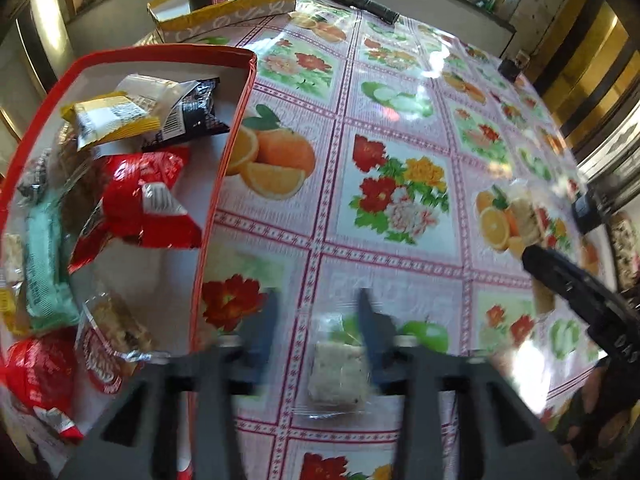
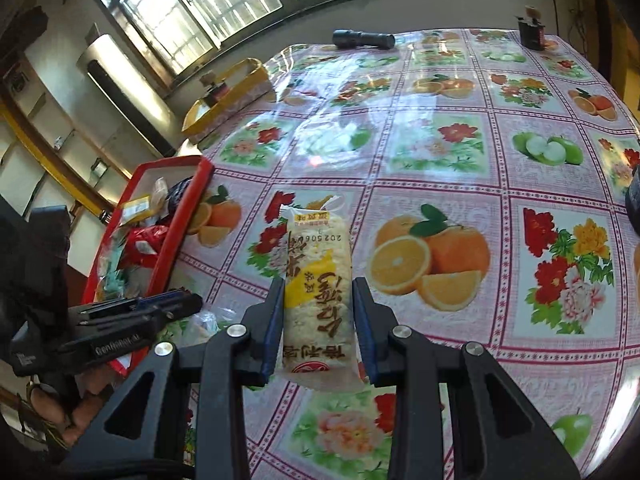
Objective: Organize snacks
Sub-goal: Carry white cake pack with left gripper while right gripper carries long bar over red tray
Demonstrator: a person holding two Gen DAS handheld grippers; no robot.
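**Ana:** Sunlit windows (image 2: 192,4) run along the top of the right wrist view, and below them a glossy tablecloth (image 2: 500,216) printed with oranges, apples and flowers covers the whole table. What does the right gripper (image 2: 319,308) have?

**Ben:** Its two fingers are clamped on a rice cracker bar (image 2: 318,280) in a clear wrapper with yellow print, at lower centre of that view. The bar stands up between the pads, clear of the cloth.

**Ana:** And the left gripper (image 1: 316,320)?

**Ben:** Its jaws stand apart at the bottom centre of the left wrist view, blurred. A small clear-wrapped cracker (image 1: 338,376) lies on the cloth between them; the pads do not press on it.

**Ana:** Where do the snacks sit?

**Ben:** A red-rimmed box (image 1: 224,184) fills the left side of that view. It holds a yellow packet (image 1: 108,120) and a black packet (image 1: 196,116) toward the top, a red packet (image 1: 144,196) in the middle, a pale green one (image 1: 48,264) at the left wall, and another red one (image 1: 36,372) at the lower left.

**Ana:** Further out?

**Ben:** A yellow-edged box (image 1: 224,10) at the upper left with a dark item inside, too blurred to identify, and a black flashlight (image 1: 366,2) at the top centre, well apart from both boxes.
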